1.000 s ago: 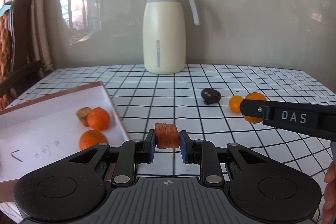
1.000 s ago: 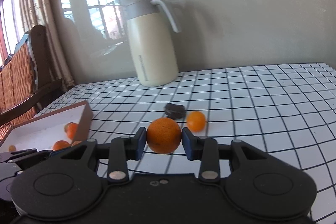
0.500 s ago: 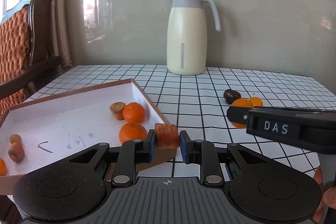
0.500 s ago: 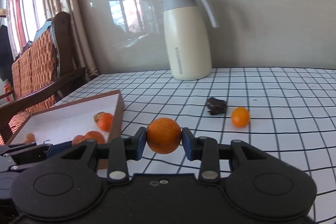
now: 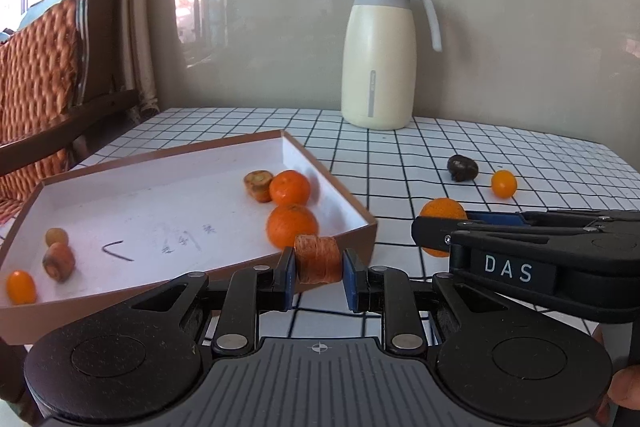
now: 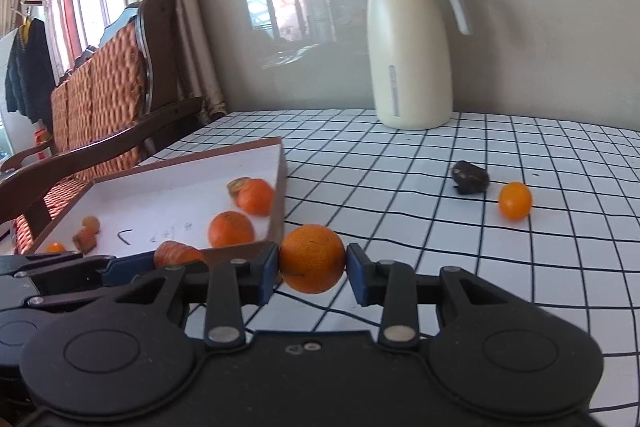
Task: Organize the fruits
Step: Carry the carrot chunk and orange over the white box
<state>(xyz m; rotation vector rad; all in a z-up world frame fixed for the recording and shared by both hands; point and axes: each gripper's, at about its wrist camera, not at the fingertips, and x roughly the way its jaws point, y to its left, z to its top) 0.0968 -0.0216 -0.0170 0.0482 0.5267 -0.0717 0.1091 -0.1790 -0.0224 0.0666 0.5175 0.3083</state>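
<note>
The left gripper (image 5: 319, 265) pinched a carrot chunk (image 5: 319, 259) at the box's (image 5: 320, 167) near wall; the right gripper (image 6: 312, 261) pinched an orange (image 6: 312, 259) just right of the box's corner. Likely risks: either piece could strike the wall and slip from the pads, or, let go early, fall outside the box; the round orange might roll. The grippers, close together, could knock each other.

Inside the box, left to right, lay a kumquat (image 5: 20, 286), two small pieces (image 5: 59, 255), then two oranges (image 5: 291, 213) and a cut piece (image 5: 258, 185) near its right wall. Right of the box, on the cloth, lay a dark fruit (image 5: 462, 167) and another kumquat (image 5: 503, 183).
</note>
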